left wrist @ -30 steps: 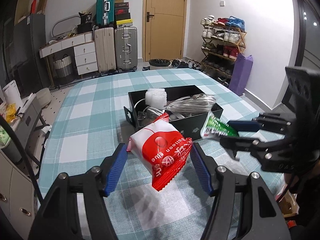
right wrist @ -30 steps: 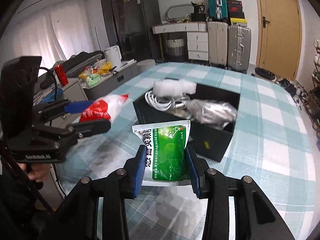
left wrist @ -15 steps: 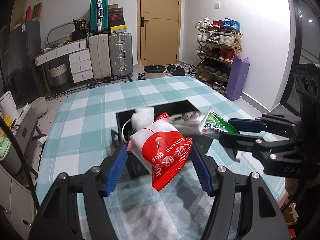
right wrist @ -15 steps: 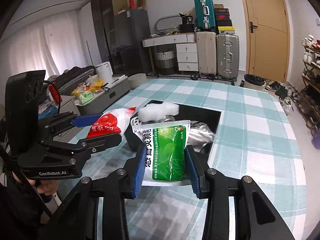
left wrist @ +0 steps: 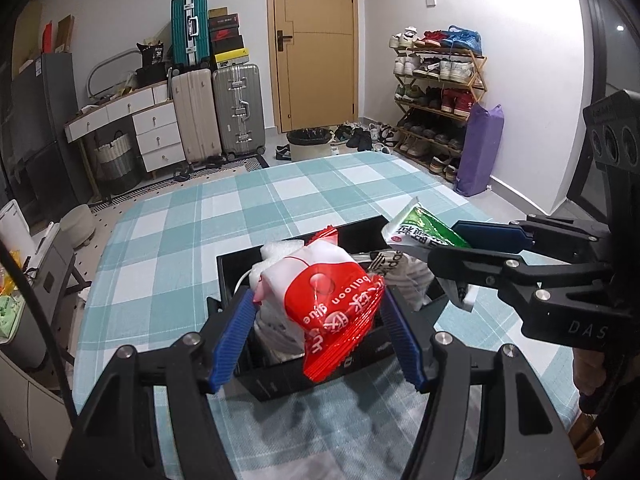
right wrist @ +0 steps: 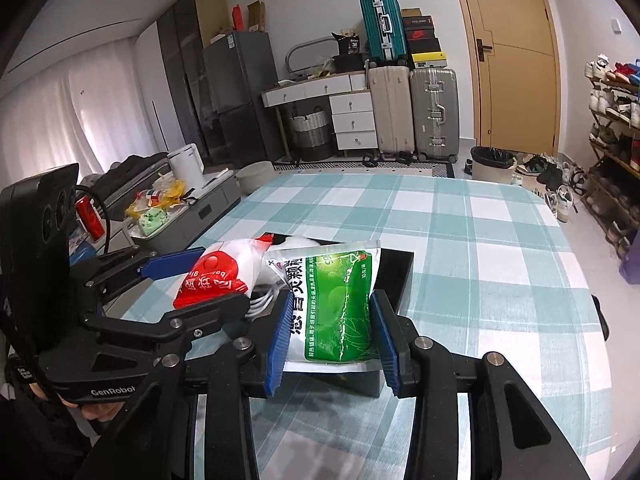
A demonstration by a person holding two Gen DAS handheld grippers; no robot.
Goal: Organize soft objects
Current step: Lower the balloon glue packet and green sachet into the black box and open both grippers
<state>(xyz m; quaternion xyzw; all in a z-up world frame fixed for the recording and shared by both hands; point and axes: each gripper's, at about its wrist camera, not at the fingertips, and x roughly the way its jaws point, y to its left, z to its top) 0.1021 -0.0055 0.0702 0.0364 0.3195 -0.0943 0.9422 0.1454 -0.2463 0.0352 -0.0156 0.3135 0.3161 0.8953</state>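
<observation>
My left gripper [left wrist: 318,316] is shut on a red and white snack bag [left wrist: 332,300] and holds it over the near part of a black box [left wrist: 280,376]. My right gripper [right wrist: 332,320] is shut on a green and white pouch [right wrist: 336,304], held over the same box [right wrist: 400,276]. The pouch [left wrist: 420,232] and right gripper [left wrist: 448,248] show at the right of the left wrist view. The red bag [right wrist: 220,276] and left gripper [right wrist: 208,276] show at the left of the right wrist view. The box holds white cable, white foam [left wrist: 280,250] and a silvery bag [left wrist: 400,264].
The box sits on a table with a teal checked cloth [left wrist: 304,196]. Suitcases [left wrist: 216,112], a drawer desk [left wrist: 132,128], a bin [left wrist: 310,144] and a shoe rack [left wrist: 436,100] stand beyond the table. A grey cabinet with clutter [right wrist: 180,208] is to the left.
Both grippers have moved forward with their bags, from in front of the box to over it. The box now lies under and just behind the fingers.
</observation>
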